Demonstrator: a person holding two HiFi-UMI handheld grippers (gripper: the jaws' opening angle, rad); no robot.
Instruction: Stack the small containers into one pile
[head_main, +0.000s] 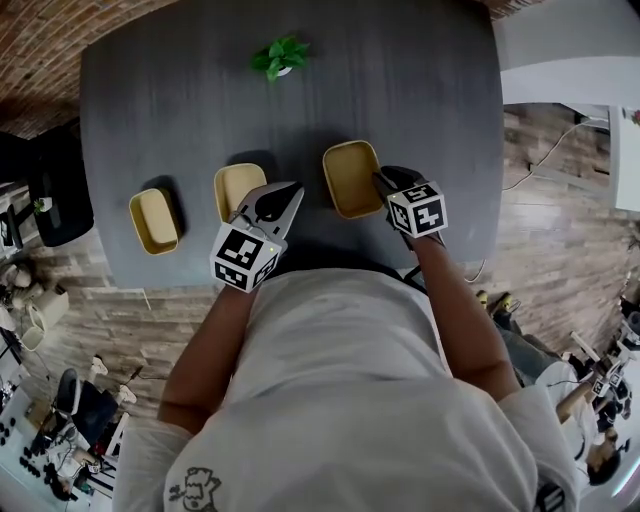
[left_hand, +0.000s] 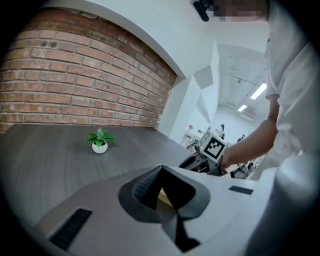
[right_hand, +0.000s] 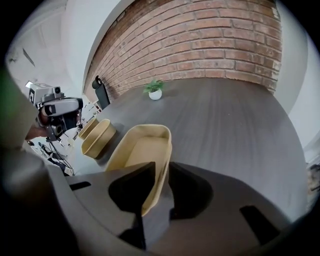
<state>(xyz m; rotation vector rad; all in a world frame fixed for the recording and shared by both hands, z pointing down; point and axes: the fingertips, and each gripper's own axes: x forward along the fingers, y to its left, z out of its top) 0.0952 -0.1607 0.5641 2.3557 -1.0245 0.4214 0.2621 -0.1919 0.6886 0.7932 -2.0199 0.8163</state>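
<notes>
Three shallow yellow containers lie in a row on the dark grey table: a left one, a middle one and a right one. My right gripper straddles the right container's near wall, with a little table still showing beside the wall, so it is open. My left gripper hangs at the middle container's right edge; its jaws stand apart and a yellow sliver of container shows between them. The middle container sits beyond in the right gripper view.
A small potted plant stands at the table's far side. A brick wall rises behind the table. A black bin stands off the table's left edge. The person's body covers the near edge.
</notes>
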